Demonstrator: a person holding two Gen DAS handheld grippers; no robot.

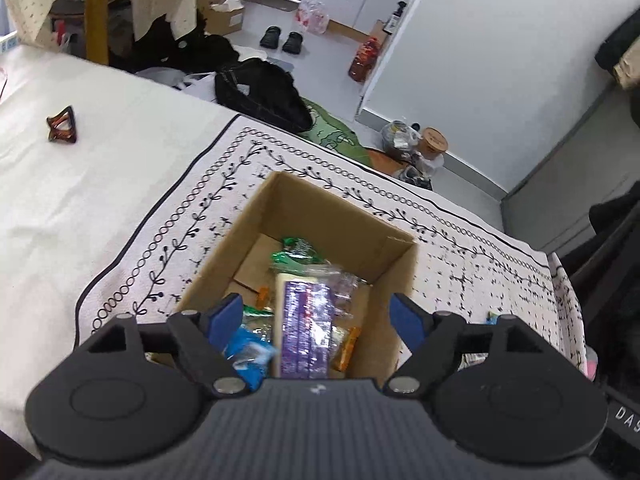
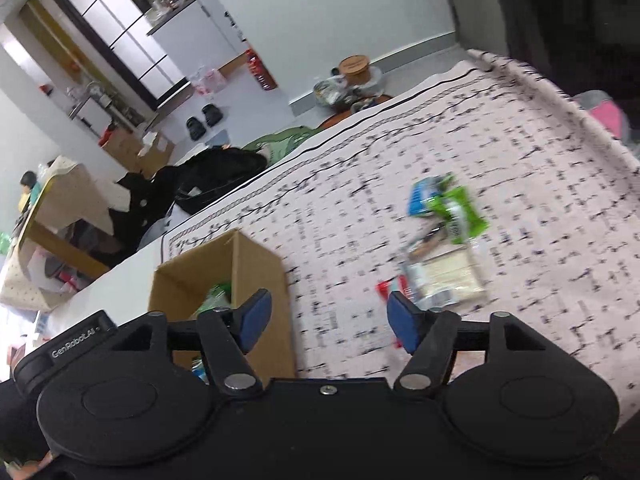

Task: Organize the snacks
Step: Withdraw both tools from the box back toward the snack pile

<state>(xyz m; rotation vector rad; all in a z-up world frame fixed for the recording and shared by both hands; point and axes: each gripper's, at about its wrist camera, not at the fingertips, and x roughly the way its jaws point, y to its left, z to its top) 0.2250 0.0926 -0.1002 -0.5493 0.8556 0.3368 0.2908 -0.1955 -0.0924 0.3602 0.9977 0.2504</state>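
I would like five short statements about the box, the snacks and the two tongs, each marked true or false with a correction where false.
1. The cardboard box holds several snack packets. True.
2. The left tongs are shut on a purple packet. False: they are open above the box, and the purple packet lies inside it.
3. Some snacks lie on the patterned cloth outside the box. True.
4. The right tongs grip a green packet. False: they are open and hold nothing.
5. A brown hair clip lies inside the box. False: it lies on the plain white sheet, away from the box.
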